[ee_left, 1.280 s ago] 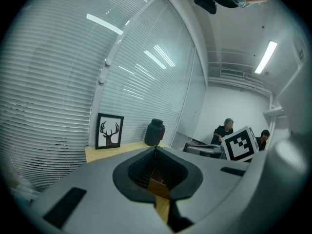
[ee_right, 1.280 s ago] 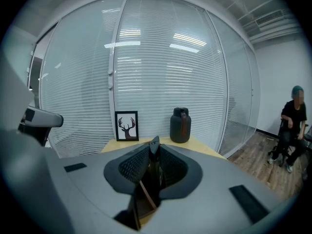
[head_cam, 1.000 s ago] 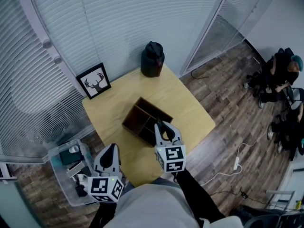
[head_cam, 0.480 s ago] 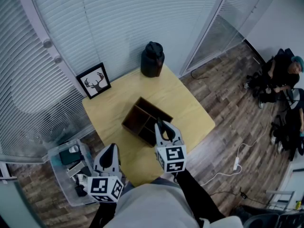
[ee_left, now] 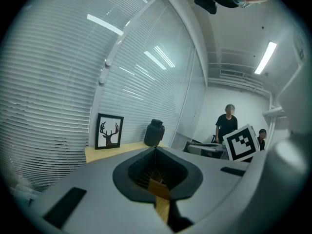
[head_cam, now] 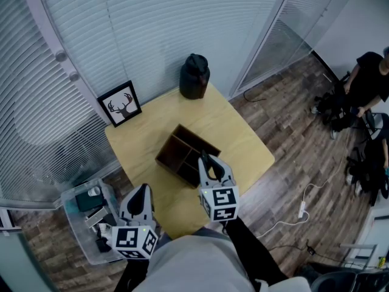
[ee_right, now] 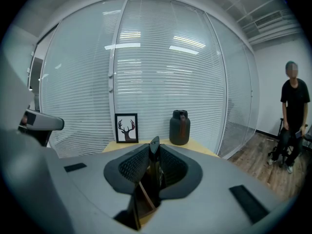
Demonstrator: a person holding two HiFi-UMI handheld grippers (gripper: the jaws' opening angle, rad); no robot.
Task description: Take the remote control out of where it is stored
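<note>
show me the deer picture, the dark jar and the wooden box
deer picture (head_cam: 120, 103), head view, middle of the print
dark jar (head_cam: 194, 81), head view, on its body
wooden box (head_cam: 174, 149), head view, inside its left compartment

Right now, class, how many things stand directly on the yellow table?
3: a deer picture at its left corner, a dark jug at its far corner, a wooden box in the middle. The right gripper pinches a dark remote at the box; more may hide inside.

Your table (head_cam: 243, 135) is pale, smooth matt wood — the box (head_cam: 175, 152) dark stained wood, the jug (head_cam: 194, 76) matt black, the remote control (ee_right: 154, 162) dark plastic.
</note>
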